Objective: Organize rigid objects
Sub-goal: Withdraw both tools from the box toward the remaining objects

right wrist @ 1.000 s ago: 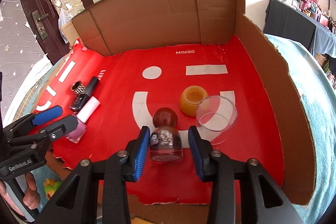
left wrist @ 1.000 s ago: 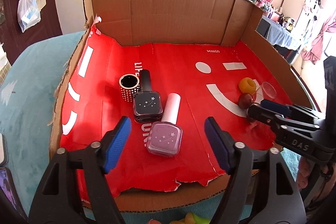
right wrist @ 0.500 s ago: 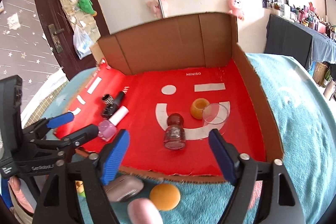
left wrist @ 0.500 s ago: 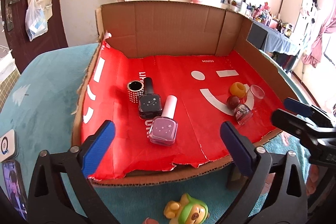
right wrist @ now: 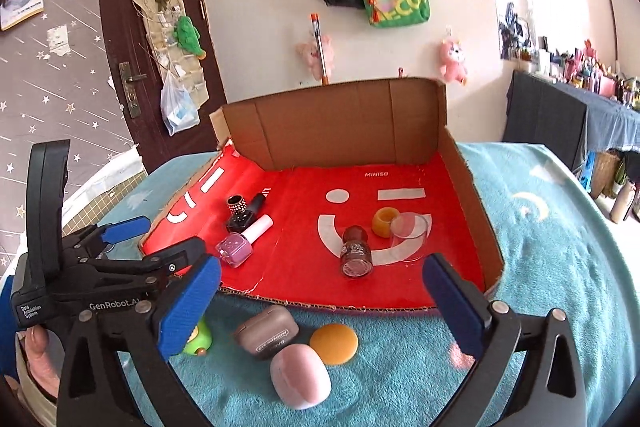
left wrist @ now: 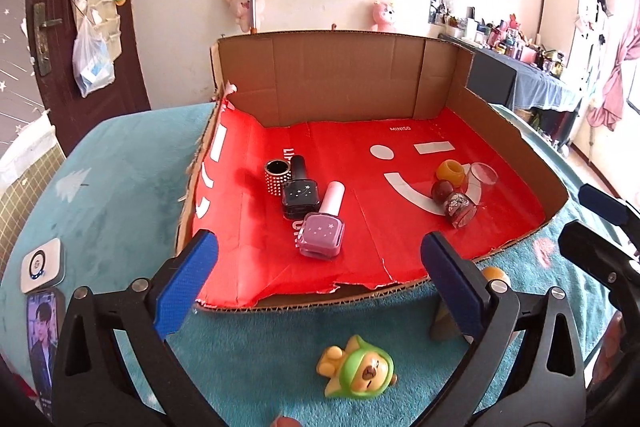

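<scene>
Both my grippers hang in front of the box (left wrist: 344, 79), holding nothing: left gripper (left wrist: 320, 279) jaws spread wide, right gripper (right wrist: 324, 303) jaws just as wide. In the left view, the pink bottle (left wrist: 322, 233) lies about center, the black bottle (left wrist: 300, 193) touching it at 11 o'clock, studded ring (left wrist: 277, 177) beside that. Glitter bottle (left wrist: 454, 201), orange ring (left wrist: 451, 171) and clear cup (left wrist: 483, 179) cluster at 3 o'clock. A green toy (left wrist: 358, 367) sits on the blanket (left wrist: 120, 167) at 6 o'clock.

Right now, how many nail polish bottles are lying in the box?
3: black bottle beside the studded ring, pink bottle just in front, glittery brown bottle on the right.
</scene>
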`<action>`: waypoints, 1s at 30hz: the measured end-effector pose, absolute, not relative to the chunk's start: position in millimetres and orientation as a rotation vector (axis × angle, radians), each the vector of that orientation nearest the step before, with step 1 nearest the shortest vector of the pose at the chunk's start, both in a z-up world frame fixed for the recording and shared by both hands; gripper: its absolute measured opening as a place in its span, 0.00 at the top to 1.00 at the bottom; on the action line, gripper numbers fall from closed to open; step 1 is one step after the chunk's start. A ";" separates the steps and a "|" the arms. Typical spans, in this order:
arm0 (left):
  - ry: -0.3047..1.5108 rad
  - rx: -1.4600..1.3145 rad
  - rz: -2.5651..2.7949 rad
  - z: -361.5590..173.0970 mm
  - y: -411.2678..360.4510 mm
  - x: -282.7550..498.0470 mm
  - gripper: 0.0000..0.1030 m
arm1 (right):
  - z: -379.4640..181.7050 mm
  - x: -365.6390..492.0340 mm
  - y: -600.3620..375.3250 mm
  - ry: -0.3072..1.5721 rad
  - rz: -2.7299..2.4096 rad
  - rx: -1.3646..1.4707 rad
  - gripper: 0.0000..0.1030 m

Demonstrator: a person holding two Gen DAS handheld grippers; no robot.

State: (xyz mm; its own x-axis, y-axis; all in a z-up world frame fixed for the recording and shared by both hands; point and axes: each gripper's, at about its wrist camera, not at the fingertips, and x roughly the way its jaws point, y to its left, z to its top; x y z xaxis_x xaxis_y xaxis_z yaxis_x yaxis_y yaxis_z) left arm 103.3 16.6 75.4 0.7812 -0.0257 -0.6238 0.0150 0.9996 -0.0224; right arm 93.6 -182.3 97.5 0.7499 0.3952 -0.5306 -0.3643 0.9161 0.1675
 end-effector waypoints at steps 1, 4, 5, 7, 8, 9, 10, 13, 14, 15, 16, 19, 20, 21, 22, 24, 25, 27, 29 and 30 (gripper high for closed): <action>0.668 -0.016 -0.021 75.8 15.9 100.1 0.00 | 97.6 90.8 -183.6 0.583 0.411 0.055 0.00; 0.663 -0.020 -0.031 76.9 13.5 92.7 0.00 | 96.9 80.9 -187.5 0.556 0.396 0.061 0.00; 0.665 -0.023 -0.040 76.9 12.8 90.2 0.00 | 96.9 79.1 -188.7 0.551 0.392 0.061 0.00; 0.666 -0.021 -0.043 76.5 10.7 86.2 0.00 | 96.1 73.6 -189.4 0.542 0.382 0.060 0.00; 0.666 -0.017 -0.042 76.3 9.5 84.6 0.00 | 95.4 70.9 -189.5 0.539 0.377 0.058 0.00; 0.667 -0.011 -0.039 75.5 8.0 82.7 0.00 | 94.3 68.2 -189.2 0.537 0.370 0.054 0.00; 0.670 -0.006 -0.039 74.5 6.8 81.2 0.00 | 93.4 66.0 -189.2 0.536 0.367 0.053 0.00; 0.682 -0.002 -0.048 71.1 4.5 77.1 0.00 | 89.7 59.9 -187.5 0.541 0.365 0.044 0.00; 0.686 -0.004 -0.050 69.9 4.5 75.6 0.00 | 89.2 58.1 -187.3 0.541 0.362 0.041 0.00; 0.688 -0.007 -0.051 69.0 4.1 74.0 0.00 | 88.1 55.6 -187.1 0.539 0.357 0.035 0.00; 0.690 -0.010 -0.054 67.9 4.3 72.6 0.00 | 87.2 53.0 -187.4 0.538 0.354 0.032 0.00; 0.693 -0.015 -0.051 65.4 4.5 68.1 0.00 | 84.4 48.3 -188.0 0.542 0.350 0.026 0.00; 0.693 -0.015 -0.046 64.7 4.5 66.8 0.00 | 83.2 47.3 -188.4 0.547 0.350 0.027 0.00; 0.694 -0.013 -0.044 63.7 4.6 65.4 0.00 | 81.7 46.1 -188.3 0.551 0.352 0.026 0.00; 0.696 -0.011 -0.044 62.5 4.4 64.0 0.00 | 80.0 44.9 -188.3 0.557 0.356 0.026 0.00; 0.701 -0.009 -0.043 60.6 3.5 61.3 0.00 | 76.5 42.3 -189.1 0.565 0.354 0.025 0.00; 0.704 -0.009 -0.045 59.3 3.3 59.8 0.00 | 74.6 41.4 -189.4 0.570 0.353 0.023 0.00; 0.713 -0.011 -0.050 57.1 1.6 57.1 0.00 | 71.1 40.3 -189.8 0.580 0.355 0.022 0.00; 0.720 -0.012 -0.059 54.6 0.9 54.9 0.00 | 66.6 39.3 -190.4 0.594 0.357 0.023 0.00; 0.724 -0.011 -0.064 53.3 0.7 54.4 0.00 | 64.2 39.1 -190.5 0.602 0.357 0.023 0.00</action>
State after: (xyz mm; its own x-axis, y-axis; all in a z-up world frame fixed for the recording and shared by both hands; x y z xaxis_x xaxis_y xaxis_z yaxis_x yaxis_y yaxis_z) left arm 54.4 0.7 53.3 0.7473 -0.0621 -0.6616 0.0542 0.9980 -0.0324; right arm 39.1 -190.5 64.2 0.7650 0.3348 -0.5501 -0.3218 0.9387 0.1239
